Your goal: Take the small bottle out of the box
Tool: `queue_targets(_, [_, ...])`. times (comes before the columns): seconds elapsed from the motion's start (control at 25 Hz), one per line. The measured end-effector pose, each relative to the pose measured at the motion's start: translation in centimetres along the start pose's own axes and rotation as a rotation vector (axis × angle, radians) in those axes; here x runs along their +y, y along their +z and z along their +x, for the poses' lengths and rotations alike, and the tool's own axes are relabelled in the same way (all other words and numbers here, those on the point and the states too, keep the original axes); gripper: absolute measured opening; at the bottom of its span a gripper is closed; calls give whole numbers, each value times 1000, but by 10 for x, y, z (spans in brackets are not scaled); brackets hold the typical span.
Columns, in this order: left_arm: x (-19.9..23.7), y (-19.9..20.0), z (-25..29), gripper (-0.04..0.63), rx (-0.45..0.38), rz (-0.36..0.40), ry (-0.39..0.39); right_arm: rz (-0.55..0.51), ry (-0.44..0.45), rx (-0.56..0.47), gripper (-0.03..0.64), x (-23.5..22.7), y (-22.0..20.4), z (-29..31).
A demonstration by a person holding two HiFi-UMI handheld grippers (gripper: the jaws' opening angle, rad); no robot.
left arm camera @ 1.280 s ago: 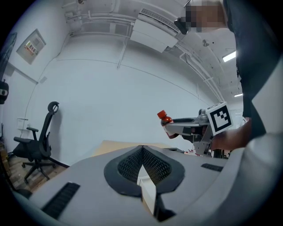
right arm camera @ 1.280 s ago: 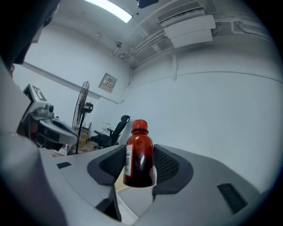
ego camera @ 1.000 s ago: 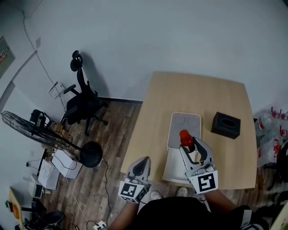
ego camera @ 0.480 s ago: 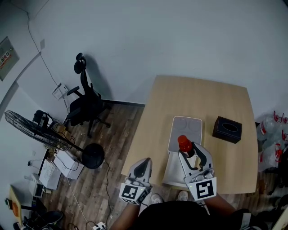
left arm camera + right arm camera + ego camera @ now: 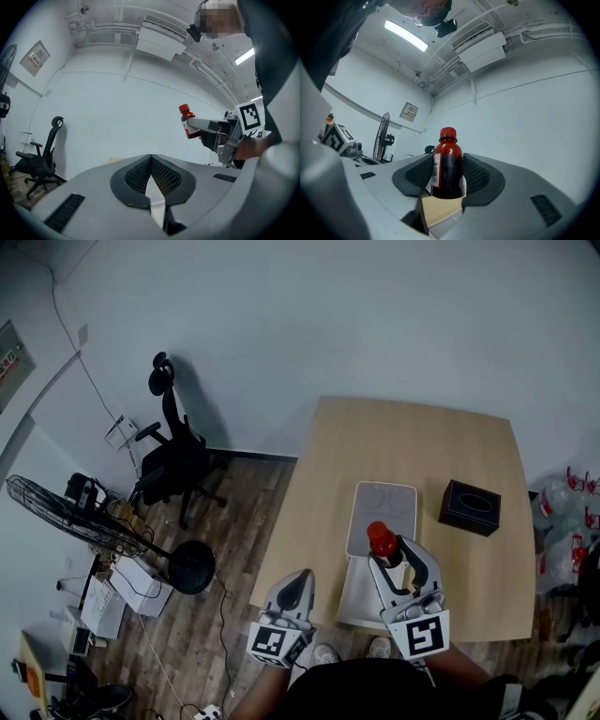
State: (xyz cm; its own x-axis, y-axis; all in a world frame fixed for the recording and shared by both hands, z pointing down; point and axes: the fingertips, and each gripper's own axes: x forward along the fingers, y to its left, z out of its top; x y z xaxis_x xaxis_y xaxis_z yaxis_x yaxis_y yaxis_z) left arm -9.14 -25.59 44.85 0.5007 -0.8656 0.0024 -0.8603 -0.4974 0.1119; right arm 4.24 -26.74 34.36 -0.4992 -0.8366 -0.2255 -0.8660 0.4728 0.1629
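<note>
My right gripper [image 5: 393, 556] is shut on a small dark red bottle [image 5: 382, 539] with a red cap and holds it upright above the open white box [image 5: 358, 596]. In the right gripper view the bottle [image 5: 447, 165] stands between the two black pads [image 5: 477, 174], its label facing left. My left gripper [image 5: 296, 583] hangs off the table's near left edge, shut and holding nothing. The left gripper view shows its pads [image 5: 137, 176] meeting at the tip, with the bottle [image 5: 188, 123] and the right gripper [image 5: 209, 126] up to the right.
The box's white lid [image 5: 382, 502] lies flat on the wooden table [image 5: 412, 442] beyond the base. A black tissue box [image 5: 469, 506] sits to the right. An office chair [image 5: 174, 461] and a floor fan [image 5: 58, 512] stand on the floor at left.
The right gripper and the bottle have shifted slightly left and nearer to me over the box. The left gripper has stayed nearly still.
</note>
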Motion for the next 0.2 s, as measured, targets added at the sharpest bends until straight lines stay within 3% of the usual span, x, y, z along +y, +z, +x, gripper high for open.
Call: queue_targets(0.2, [3, -1, -1, 15, 12, 9, 6, -2, 1, 2, 212, 1, 1, 0])
